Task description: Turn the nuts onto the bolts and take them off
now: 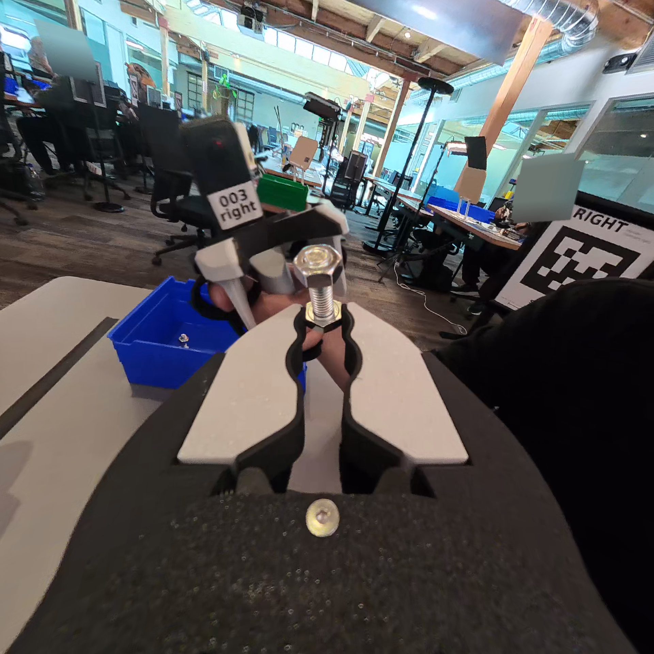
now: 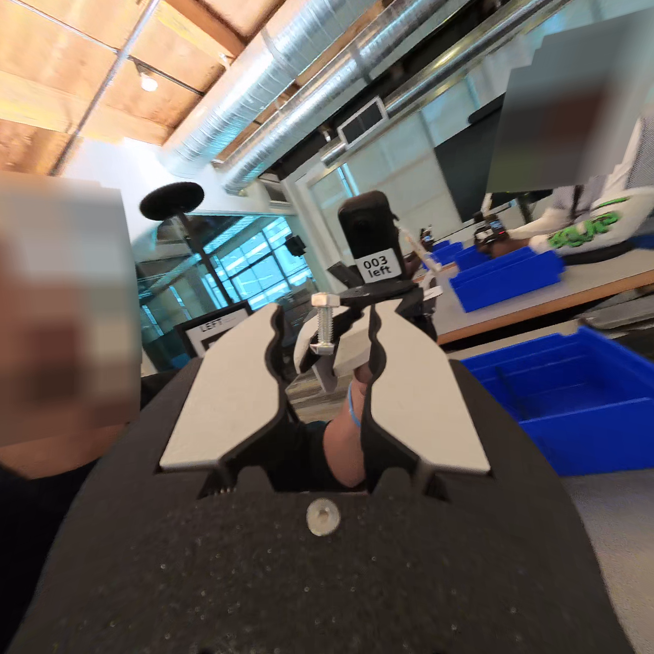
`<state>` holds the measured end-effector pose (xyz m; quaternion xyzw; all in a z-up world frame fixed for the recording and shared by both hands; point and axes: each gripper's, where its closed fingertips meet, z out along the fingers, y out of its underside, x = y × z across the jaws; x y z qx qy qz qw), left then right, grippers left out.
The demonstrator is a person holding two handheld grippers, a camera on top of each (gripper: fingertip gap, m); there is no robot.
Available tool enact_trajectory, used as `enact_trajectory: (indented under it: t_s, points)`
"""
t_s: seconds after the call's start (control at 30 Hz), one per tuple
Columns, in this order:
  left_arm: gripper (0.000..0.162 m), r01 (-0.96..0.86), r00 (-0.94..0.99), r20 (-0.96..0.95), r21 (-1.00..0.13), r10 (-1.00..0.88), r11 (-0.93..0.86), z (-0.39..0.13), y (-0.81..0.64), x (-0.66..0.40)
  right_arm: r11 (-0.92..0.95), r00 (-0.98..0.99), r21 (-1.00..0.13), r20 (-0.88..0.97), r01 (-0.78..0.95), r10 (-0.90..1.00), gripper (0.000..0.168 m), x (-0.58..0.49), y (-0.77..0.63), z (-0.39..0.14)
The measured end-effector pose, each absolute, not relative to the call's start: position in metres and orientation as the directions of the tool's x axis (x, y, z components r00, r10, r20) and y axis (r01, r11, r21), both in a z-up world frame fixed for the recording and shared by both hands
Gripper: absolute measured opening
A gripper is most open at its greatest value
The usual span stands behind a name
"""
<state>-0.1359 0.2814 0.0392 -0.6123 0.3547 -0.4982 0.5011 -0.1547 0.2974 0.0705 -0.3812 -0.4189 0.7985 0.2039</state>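
A silver hex bolt (image 1: 317, 279) stands upright, head up, with a hex nut (image 1: 322, 317) threaded on low on its shaft. My left gripper (image 1: 322, 320) is shut on the nut and holds bolt and nut in the air. In the right wrist view the bolt (image 2: 323, 320) and the nut (image 2: 321, 348) show in the left gripper (image 2: 320, 355). My right gripper (image 2: 323, 315) is open. Its fingertips stand either side of the bolt head (image 2: 325, 300) with gaps on both sides. The right gripper (image 1: 293, 293) also shows behind the bolt in the left wrist view.
A blue bin (image 1: 155, 364) sits on the grey table (image 1: 53, 407) to the left, with a small silver part (image 1: 183, 339) inside. In the right wrist view a blue bin (image 2: 573, 407) is at the right. More blue bins (image 2: 506, 279) and a person's sleeve (image 2: 584, 226) are at a far table. Only a small space, under 4 cm, lies between the two pairs of fingers.
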Motion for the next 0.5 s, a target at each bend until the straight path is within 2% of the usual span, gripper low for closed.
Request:
enact_trajectory:
  t_s: [0.13, 0.23, 0.3, 0.37, 0.5]
  points:
    - [0.018, 0.011, 0.229, 0.28, -0.958, -0.932, -0.285, 0.028, 0.28, -0.129, -0.554, -0.666, -0.83, -0.45, 0.066, 0.595, 0.045, -0.163, 0.285, 0.06]
    - [0.018, -0.008, 0.265, 0.277, -0.957, -0.924, -0.29, 0.022, 0.285, -0.127, -0.519, -0.668, -0.851, -0.434, 0.082, 0.605, 0.017, -0.164, 0.281, 0.056]
    - [0.018, 0.007, 0.288, 0.281, -0.957, -0.916, -0.291, 0.024, 0.289, -0.13, -0.505, -0.637, -0.862, -0.413, 0.044, 0.65, 0.017, -0.166, 0.285, 0.057]
    - [0.018, -0.005, 0.37, 0.257, -0.961, -0.893, -0.278, 0.021, 0.299, -0.137, -0.472, -0.548, -0.881, -0.401, 0.012, 0.734, 0.017, -0.172, 0.294, 0.055]
    - [0.018, -0.056, 0.558, 0.154, -0.973, -0.815, -0.222, 0.017, 0.32, -0.154, -0.289, -0.232, -0.956, -0.271, -0.048, 0.934, 0.017, -0.184, 0.315, 0.049]
